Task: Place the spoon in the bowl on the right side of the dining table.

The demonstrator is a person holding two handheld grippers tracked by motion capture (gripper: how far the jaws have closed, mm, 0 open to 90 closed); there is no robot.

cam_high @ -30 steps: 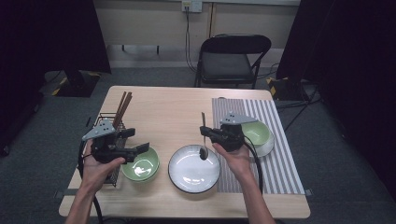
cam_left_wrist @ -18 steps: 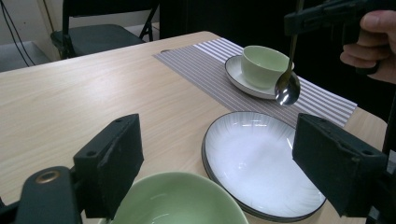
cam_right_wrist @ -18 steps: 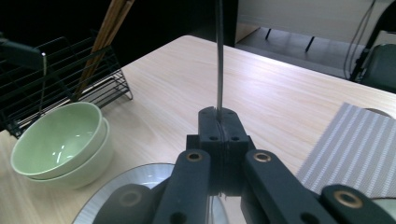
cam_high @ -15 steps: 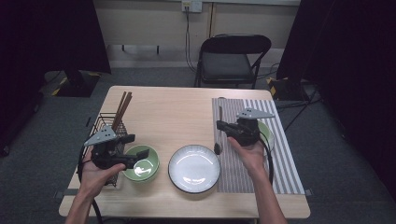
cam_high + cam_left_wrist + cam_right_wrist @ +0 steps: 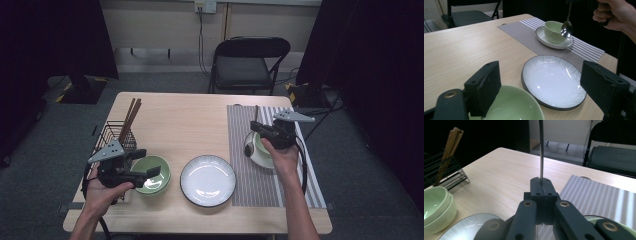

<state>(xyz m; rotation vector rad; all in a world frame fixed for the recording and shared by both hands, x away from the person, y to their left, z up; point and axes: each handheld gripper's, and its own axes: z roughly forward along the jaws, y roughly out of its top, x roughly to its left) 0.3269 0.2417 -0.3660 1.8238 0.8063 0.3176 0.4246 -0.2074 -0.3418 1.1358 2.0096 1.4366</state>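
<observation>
High view: right gripper (image 5: 256, 131) held over the striped placemat (image 5: 240, 125), jaws pinched on the handle of a spoon (image 5: 248, 149); the spoon hangs with its bowl down, at the left edge of the saucer (image 5: 257, 159) and just beside the green cup (image 5: 261, 145). Left gripper (image 5: 148, 162) sits at the table's (image 5: 185, 115) near left, jaws spread, their tips over the green bowl (image 5: 162, 185). White plate (image 5: 207, 180) lies between the bowl and the placemat, wire rack (image 5: 112, 134) with chopsticks (image 5: 129, 120) behind the left gripper. Left gripper view: both black jaws stand wide apart with nothing between them, green bowl (image 5: 514, 105) under the left jaw, white plate (image 5: 552, 82) just ahead. Farther off, the spoon (image 5: 567, 27) hangs from the right hand (image 5: 616, 13), its bowl in front of the green cup (image 5: 552, 31) and above the saucer (image 5: 544, 37); whether it touches either I cannot tell. Right gripper view: right gripper (image 5: 541, 185) jaws pressed together, the spoon handle (image 5: 541, 150) clamped at their tips and rising straight up out of frame; placemat (image 5: 599, 195) at right, green bowl (image 5: 436, 202) and chopsticks (image 5: 449, 150) at left.
</observation>
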